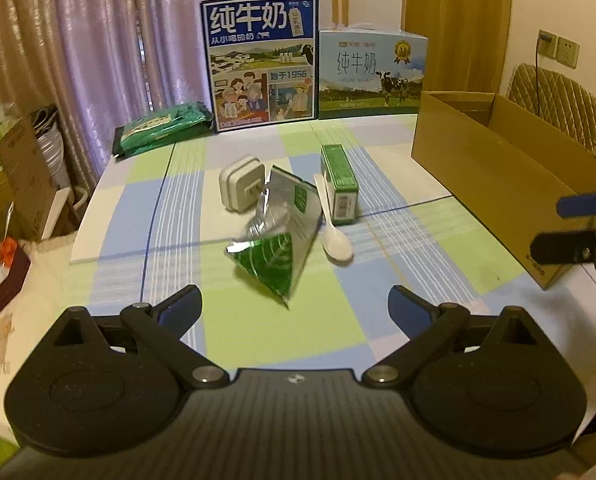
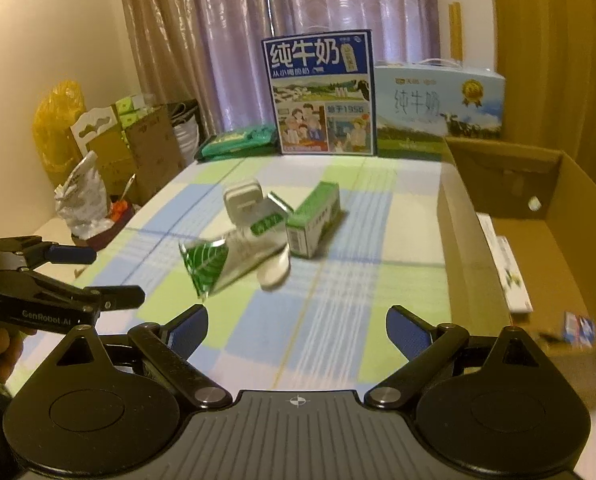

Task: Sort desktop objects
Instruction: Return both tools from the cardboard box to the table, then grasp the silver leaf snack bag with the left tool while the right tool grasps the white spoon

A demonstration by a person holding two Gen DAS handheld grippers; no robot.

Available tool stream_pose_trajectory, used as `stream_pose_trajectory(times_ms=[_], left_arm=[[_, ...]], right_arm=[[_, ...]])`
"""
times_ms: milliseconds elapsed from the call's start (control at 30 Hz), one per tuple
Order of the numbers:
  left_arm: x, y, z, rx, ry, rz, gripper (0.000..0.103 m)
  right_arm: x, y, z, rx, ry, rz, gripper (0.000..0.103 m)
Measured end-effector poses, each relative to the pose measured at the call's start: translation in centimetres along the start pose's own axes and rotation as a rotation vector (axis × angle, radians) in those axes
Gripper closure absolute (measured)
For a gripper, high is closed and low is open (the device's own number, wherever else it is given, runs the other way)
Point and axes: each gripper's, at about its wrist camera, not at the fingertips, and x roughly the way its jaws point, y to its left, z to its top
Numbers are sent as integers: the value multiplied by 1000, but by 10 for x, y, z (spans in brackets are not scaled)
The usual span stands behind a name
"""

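A green and silver foil pouch (image 1: 274, 236) (image 2: 226, 260) lies crumpled mid-table. Beside it are a white plastic spoon (image 1: 334, 236) (image 2: 276, 270), a green carton (image 1: 340, 184) (image 2: 314, 220) on its side, and a white square case (image 1: 240, 186) (image 2: 242, 202) standing on edge. My left gripper (image 1: 296, 300) (image 2: 118, 275) is open just short of the pouch, holding nothing. My right gripper (image 2: 297, 316) (image 1: 546, 225) is open too, empty, beside the near end of the cardboard box (image 1: 498, 184) (image 2: 470, 248).
The open cardboard box at the right holds a white packet (image 2: 510, 276) and a blurred small blue-and-white item (image 2: 578, 326). Two milk cases (image 1: 262, 64) (image 1: 372, 72) stand along the far edge, green packs (image 1: 162, 128) at back left. Boxes and bags crowd the floor at left.
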Motion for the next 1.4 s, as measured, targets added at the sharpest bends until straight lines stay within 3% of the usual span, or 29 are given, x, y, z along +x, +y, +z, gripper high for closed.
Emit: stream_pose_trajectory(times_ms=[200, 433, 800, 1133, 1400], left_arm=[[35, 23, 30, 71, 23, -44, 5], [82, 43, 47, 117, 70, -90, 6], [141, 54, 47, 169, 138, -157, 7], [170, 77, 46, 124, 176, -243, 11], [178, 85, 45, 105, 175, -318, 11]], right_arm=[[44, -5, 31, -11, 30, 3, 10], [92, -12, 44, -13, 84, -6, 10], [147, -3, 18, -45, 132, 3, 12], [185, 11, -5, -23, 141, 26, 33], [205, 19, -5, -37, 98, -29, 54]])
